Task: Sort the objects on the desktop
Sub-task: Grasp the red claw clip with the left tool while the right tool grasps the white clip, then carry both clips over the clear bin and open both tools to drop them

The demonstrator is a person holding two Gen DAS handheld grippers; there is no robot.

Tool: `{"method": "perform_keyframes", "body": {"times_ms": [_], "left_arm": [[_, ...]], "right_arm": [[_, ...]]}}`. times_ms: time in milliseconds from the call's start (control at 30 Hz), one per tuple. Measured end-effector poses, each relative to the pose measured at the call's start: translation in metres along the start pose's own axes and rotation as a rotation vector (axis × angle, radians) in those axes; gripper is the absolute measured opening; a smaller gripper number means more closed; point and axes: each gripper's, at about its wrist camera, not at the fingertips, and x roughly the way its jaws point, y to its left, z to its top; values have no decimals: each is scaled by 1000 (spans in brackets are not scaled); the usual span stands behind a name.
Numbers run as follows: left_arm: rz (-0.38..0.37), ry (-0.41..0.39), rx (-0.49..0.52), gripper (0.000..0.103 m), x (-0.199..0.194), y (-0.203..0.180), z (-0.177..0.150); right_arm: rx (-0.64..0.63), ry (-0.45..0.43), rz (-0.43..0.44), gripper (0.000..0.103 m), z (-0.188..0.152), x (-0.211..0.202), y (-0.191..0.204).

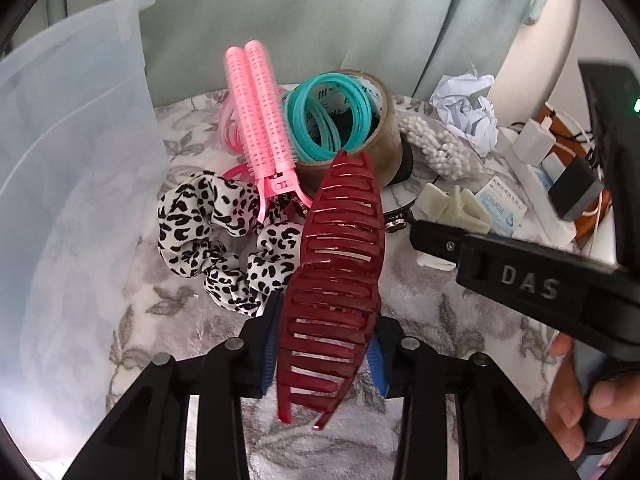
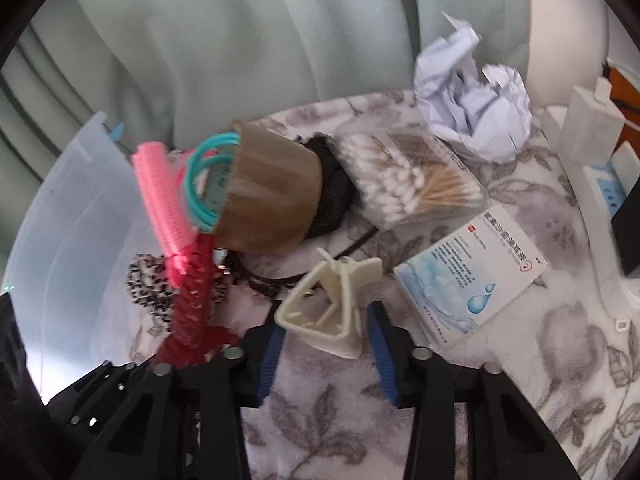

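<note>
My left gripper (image 1: 322, 344) is shut on a dark red hair claw (image 1: 336, 280) and holds it above the floral cloth; the claw also shows in the right wrist view (image 2: 192, 304). My right gripper (image 2: 326, 344) has its blue pads on both sides of a cream plastic clip (image 2: 332, 308), apparently closed on it. The right gripper also shows in the left wrist view (image 1: 440, 236). A leopard-print scrunchie (image 1: 224, 236), a pink roller clip (image 1: 260, 120), teal bangles (image 1: 328, 116) and a brown tape roll (image 1: 360, 160) lie beyond the claw.
A translucent plastic bin (image 1: 72, 200) stands at the left. Cotton swabs (image 2: 404, 176), crumpled paper (image 2: 472, 96), a blue-and-white packet (image 2: 468, 276) and a black hair tie (image 2: 332, 196) lie on the cloth. White chargers (image 2: 592, 120) and a power strip sit at the right. A curtain hangs behind.
</note>
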Motion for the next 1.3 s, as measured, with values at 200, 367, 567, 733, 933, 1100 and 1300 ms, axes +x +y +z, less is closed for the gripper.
{"method": "perform_keyframes", "body": {"times_ms": [200, 367, 567, 733, 933, 1100, 1300], "left_arm": [[-31, -5, -14, 32, -10, -2, -5], [-61, -6, -17, 32, -26, 7, -19], [-106, -16, -32, 32, -41, 24, -40], [-147, -60, -38, 32, -40, 24, -32], [-182, -131, -50, 32, -72, 32, -39], [-244, -231, -54, 27, -122, 47, -46], [-302, -399, -64, 25, -182, 66, -39]], "right_arm": [[32, -11, 9, 33, -5, -10, -7], [54, -25, 27, 33, -21, -28, -8], [79, -46, 49, 33, -51, -55, 0], [93, -71, 60, 33, -68, -81, 5], [92, -115, 87, 33, -87, -114, 21], [29, -197, 97, 33, -81, -153, 49], [-89, -317, 133, 33, -61, -196, 94]]}}
